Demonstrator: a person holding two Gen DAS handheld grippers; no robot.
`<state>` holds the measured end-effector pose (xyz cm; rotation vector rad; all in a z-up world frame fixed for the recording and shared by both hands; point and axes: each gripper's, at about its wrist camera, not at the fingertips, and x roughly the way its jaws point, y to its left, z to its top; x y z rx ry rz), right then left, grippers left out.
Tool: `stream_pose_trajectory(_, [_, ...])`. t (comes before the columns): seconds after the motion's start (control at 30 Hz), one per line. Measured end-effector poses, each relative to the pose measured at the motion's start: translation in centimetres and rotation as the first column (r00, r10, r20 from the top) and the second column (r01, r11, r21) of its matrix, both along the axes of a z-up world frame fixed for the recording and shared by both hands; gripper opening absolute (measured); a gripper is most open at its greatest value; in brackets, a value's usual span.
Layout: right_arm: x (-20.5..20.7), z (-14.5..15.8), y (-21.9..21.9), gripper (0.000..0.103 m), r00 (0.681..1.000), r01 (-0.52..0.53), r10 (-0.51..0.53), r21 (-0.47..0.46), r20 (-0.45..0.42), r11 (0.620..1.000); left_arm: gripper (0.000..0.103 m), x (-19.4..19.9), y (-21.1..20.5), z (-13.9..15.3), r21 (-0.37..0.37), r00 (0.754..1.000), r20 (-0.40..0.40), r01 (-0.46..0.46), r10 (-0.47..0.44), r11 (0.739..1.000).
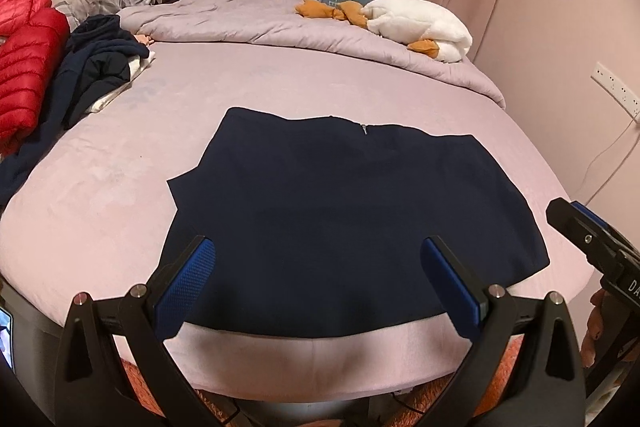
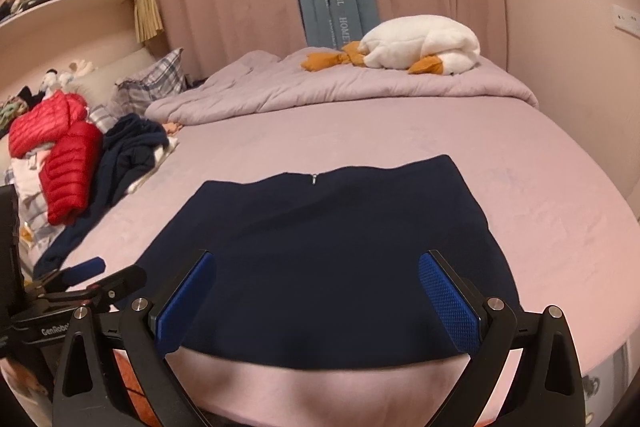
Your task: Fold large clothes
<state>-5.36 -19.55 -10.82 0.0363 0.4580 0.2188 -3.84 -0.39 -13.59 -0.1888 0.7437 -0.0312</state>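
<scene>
A navy garment [image 1: 340,219] [image 2: 332,267] with a small zipper at its far edge lies flat on the pink bed [image 1: 100,195] [image 2: 540,187], its near hem close to the bed's front edge. My left gripper [image 1: 318,259] is open, its blue pads [image 1: 184,287] held over the near hem with nothing between them. My right gripper [image 2: 316,275] is open too, hovering over the same hem. The right gripper also shows at the right edge of the left wrist view [image 1: 592,247]. The left gripper appears at the lower left of the right wrist view [image 2: 92,279].
A red puffer jacket [image 1: 20,59] [image 2: 60,155] and dark clothes [image 1: 96,71] [image 2: 128,155] are piled at the left. A bunched lilac duvet [image 1: 280,23] [image 2: 320,87] with a white plush toy [image 1: 420,23] [image 2: 420,43] lies at the far side. Curtains hang behind.
</scene>
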Motion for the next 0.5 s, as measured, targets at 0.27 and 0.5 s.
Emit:
stream_pose_trajectory(0.27, [-0.3,-0.3,1.0,0.1,1.0,-0.019,0.019,-0.012,-0.006,1.0,0.103,-0.4,0.1,0.0,0.001,1.0,0.008,0.003,-0.003,1.0])
stream_pose_trajectory(0.5, [-0.6,-0.3,1.3,0.1,1.0,-0.024,0.024,-0.014,-0.003,1.0,0.103,-0.9,0.1,0.2,-0.015,1.0,0.013,0.019,-0.018,1.0])
